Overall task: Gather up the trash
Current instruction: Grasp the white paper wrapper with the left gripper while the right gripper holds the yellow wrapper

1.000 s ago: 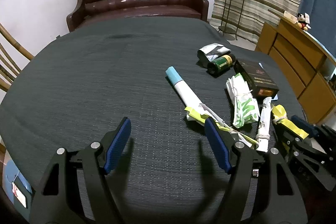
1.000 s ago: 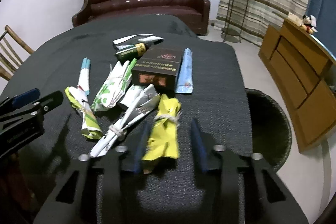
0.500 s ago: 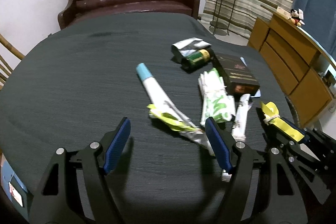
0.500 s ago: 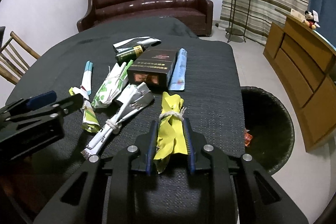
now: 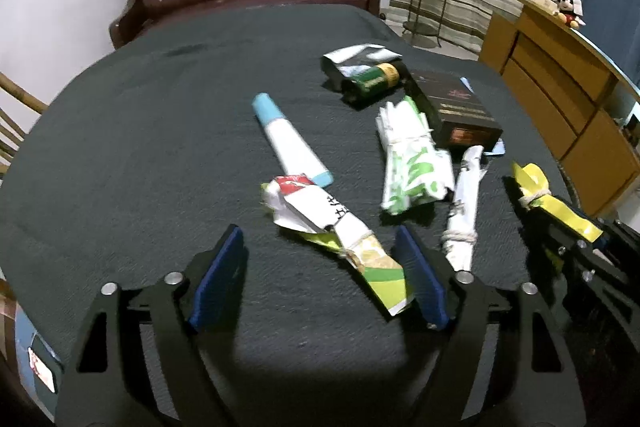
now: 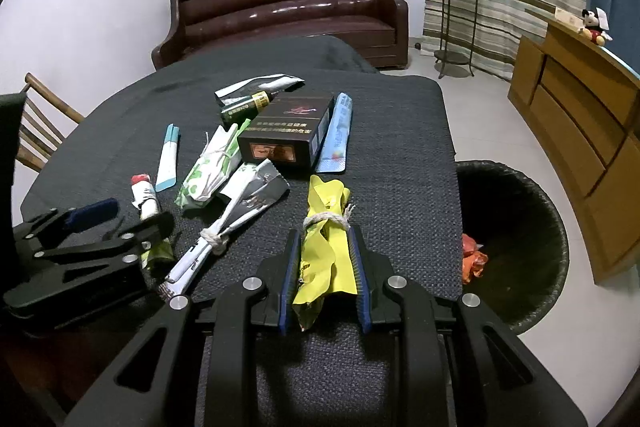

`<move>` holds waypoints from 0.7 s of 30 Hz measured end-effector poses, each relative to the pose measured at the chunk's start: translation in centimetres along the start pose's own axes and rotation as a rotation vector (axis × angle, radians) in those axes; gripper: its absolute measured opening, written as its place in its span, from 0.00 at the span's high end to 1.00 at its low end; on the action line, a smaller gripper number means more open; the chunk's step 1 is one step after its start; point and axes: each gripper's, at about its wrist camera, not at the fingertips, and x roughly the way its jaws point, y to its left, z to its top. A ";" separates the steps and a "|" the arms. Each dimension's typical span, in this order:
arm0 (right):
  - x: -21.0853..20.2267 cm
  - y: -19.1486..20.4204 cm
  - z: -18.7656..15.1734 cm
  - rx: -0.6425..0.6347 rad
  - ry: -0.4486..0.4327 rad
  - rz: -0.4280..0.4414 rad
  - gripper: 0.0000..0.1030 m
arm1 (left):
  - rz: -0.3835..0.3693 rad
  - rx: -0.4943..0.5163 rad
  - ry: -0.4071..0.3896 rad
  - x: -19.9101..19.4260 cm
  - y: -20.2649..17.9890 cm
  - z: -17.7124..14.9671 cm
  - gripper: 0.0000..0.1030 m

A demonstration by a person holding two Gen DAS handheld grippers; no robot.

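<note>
My right gripper [image 6: 324,233] is shut on a yellow wrapper [image 6: 326,239] tied with string, low over the dark tablecloth [image 5: 140,147]. The left wrist view shows the same wrapper [image 5: 552,205] at the far right. My left gripper [image 5: 318,235] hovers over a crumpled white, red and green wrapper [image 5: 340,231]. Its jaws are opening, the wrapper's green end lies between them close to the right finger [image 5: 420,279], and no pad presses on it. A blue-capped white tube [image 5: 288,143] lies just beyond.
A dark box [image 6: 284,139], a green-and-white wrapper [image 6: 212,167], a white tied wrapper [image 6: 236,211], a small green bottle [image 6: 244,107] and a blue sachet [image 6: 338,131] lie on the table. A black bin [image 6: 532,267] holding orange scrap [image 6: 474,259] stands off the right edge.
My right gripper closed on the yellow wrapper that lay between its open fingers. The left gripper shifted right, so the crumpled wrapper now lies between its fingers, which stand slightly wider.
</note>
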 end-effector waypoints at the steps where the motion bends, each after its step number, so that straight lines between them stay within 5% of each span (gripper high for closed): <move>1: 0.0 0.0 0.0 0.000 0.000 0.001 0.75 | 0.006 0.000 0.004 -0.1 0.2 -0.1 0.25; 21: 0.0 -0.3 -0.2 0.009 0.003 0.008 0.75 | -0.017 -0.082 0.037 -1.1 1.3 -0.3 0.25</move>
